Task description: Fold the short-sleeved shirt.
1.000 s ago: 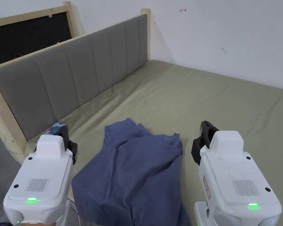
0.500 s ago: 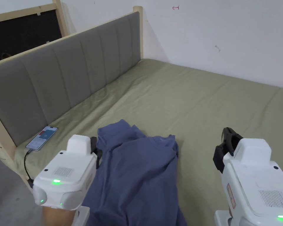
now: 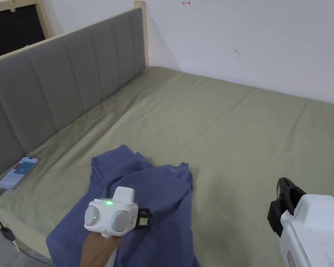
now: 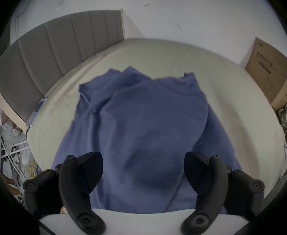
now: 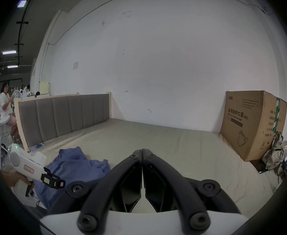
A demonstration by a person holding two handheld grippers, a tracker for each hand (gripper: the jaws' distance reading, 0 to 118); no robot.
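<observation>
A blue short-sleeved shirt (image 3: 156, 194) lies crumpled near the front edge of the olive bed sheet (image 3: 215, 121), its lower part hanging over the edge. A hand holds my left gripper (image 3: 143, 219) just above the middle of the shirt. In the left gripper view its jaws stand wide apart over the shirt (image 4: 147, 116), so the left gripper (image 4: 142, 157) is open and holds nothing. My right gripper (image 3: 286, 200) hovers over bare sheet to the right of the shirt. In the right gripper view the right gripper (image 5: 142, 151) is shut with nothing in it, with the shirt (image 5: 81, 165) and the left gripper (image 5: 56, 182) off to its left.
A phone (image 3: 16, 172) on a cable lies on the sheet left of the shirt, by the grey padded headboard (image 3: 58, 80). A large cardboard box (image 5: 251, 123) and a heap of clothes (image 5: 275, 152) sit at the bed's right end. A person (image 5: 5, 106) sits beyond the headboard.
My left gripper has swung from the left side of the shirt to over its middle. The right gripper has drifted right, away from the shirt. The head camera has also turned.
</observation>
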